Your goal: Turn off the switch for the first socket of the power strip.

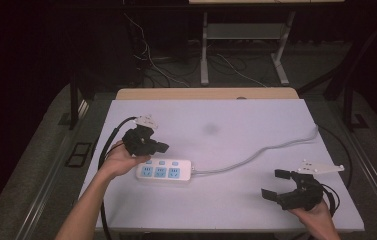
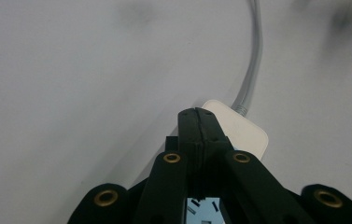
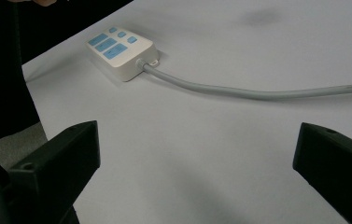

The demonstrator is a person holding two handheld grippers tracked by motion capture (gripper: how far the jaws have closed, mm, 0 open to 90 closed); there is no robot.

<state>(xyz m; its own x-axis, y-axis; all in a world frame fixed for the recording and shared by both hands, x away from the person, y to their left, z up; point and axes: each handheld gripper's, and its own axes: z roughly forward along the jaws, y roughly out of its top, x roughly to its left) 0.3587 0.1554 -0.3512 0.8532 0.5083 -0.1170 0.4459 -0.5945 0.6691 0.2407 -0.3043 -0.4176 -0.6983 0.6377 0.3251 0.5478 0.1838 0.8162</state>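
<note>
White power strip (image 1: 164, 170) with blue sockets lies on the table (image 1: 236, 210), left of centre.
High view: the left tool (image 1: 162, 147) hovers just above the strip's left end, the right tool (image 1: 277, 185) well apart. Left gripper view: its jaws are pressed together, empty, over the strip (image 2: 239, 128). Right gripper view: jaws spread wide, empty; the grey cable (image 3: 239, 88) runs right from the strip.

We are finding no readable text, brand, number or sign anywhere; the power strip (image 1: 164, 171) is showing only plain blue socket faces and buttons.
</note>
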